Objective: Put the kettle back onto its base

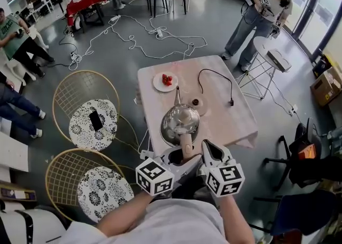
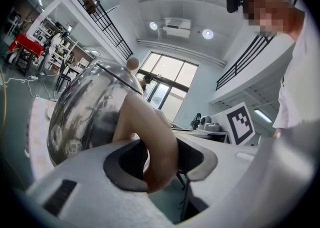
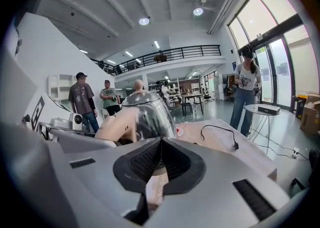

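Observation:
A shiny steel kettle [image 1: 180,121] with a beige handle [image 1: 186,145] sits at the near edge of the pale pink table [image 1: 235,125]. My left gripper [image 1: 184,158] is shut on that handle, which runs between its dark pads [image 2: 122,164]; the kettle body [image 2: 87,114] fills the left of the left gripper view. My right gripper [image 1: 209,151] is just right of the handle, shut on nothing, its pads [image 3: 145,164] meeting in a line. The kettle [image 3: 150,114] stands ahead and left of it. The round white base [image 1: 201,107] lies beyond the kettle, towards the table's middle.
A white plate of strawberries [image 1: 165,81] is at the table's far left, and a black power cable [image 1: 216,76] with a plug loops across the far right. Two wire chairs [image 1: 91,120] stand left of the table. An office chair [image 1: 299,157] is at right. People stand around the room.

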### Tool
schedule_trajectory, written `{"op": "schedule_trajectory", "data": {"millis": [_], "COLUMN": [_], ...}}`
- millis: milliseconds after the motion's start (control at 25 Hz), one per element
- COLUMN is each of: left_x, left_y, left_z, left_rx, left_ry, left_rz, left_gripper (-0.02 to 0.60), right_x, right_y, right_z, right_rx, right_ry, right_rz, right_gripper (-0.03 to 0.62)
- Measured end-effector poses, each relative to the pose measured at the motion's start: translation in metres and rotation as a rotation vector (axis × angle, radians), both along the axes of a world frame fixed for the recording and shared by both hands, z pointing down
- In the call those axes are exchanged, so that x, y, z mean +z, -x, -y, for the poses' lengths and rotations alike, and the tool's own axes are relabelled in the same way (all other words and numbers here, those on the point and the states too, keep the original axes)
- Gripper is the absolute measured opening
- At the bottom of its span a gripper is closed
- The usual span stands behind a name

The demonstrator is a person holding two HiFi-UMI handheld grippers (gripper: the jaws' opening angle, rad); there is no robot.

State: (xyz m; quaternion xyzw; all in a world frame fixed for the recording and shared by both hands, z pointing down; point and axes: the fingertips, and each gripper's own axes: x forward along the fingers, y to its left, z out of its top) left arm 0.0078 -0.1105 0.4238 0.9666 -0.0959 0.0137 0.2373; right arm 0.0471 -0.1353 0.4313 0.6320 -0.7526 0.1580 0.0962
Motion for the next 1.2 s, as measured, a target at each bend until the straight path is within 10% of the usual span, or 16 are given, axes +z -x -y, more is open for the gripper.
{"op": "schedule_trajectory", "data": {"millis": [1200], "left_x": [0.077], "left_y": [-0.150], "left_z": [0.150], "left_rx": [-0.240], "left_ry": [0.066], "left_rz": [0.032], "left_gripper": [0.163], "right_x": [0.063], "right_y": [-0.139], "right_z": [0.146], "right_rx": [-0.278], "right_ry": [0.120], "right_rz": [-0.001], "right_gripper": [0.005]}}
